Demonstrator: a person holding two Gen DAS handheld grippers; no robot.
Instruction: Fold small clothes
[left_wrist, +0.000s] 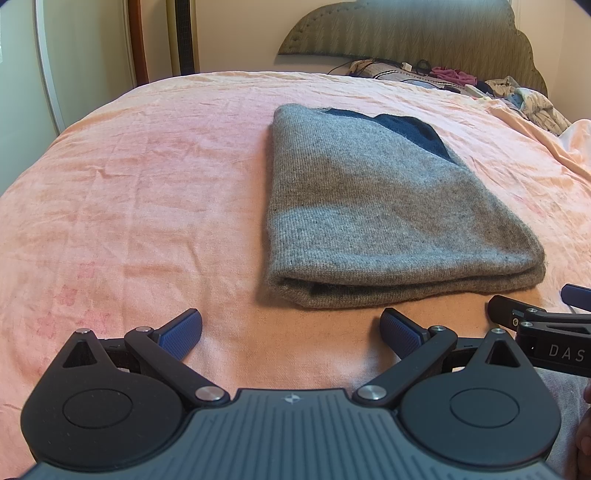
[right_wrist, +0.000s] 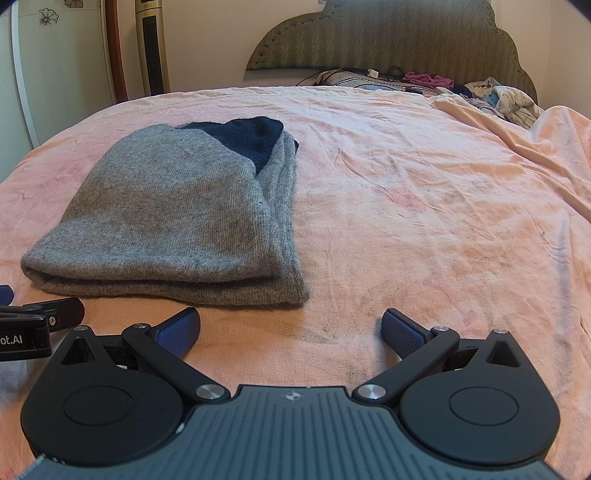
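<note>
A grey knitted garment (left_wrist: 373, 206) with a dark blue part at its far end lies folded flat on the pink bedsheet (left_wrist: 147, 184). It also shows in the right wrist view (right_wrist: 173, 214), left of centre. My left gripper (left_wrist: 291, 332) is open and empty, just short of the garment's near folded edge. My right gripper (right_wrist: 291, 332) is open and empty, near the garment's near right corner. Each gripper shows at the edge of the other's view: the right one (left_wrist: 535, 317), the left one (right_wrist: 40, 317).
A pile of loose clothes (right_wrist: 495, 96) and cables (right_wrist: 369, 75) lie at the far end of the bed below the padded headboard (right_wrist: 388, 37). A tower fan (right_wrist: 151, 48) stands by the wall at far left. The pink bedsheet (right_wrist: 443, 221) spreads wide to the right.
</note>
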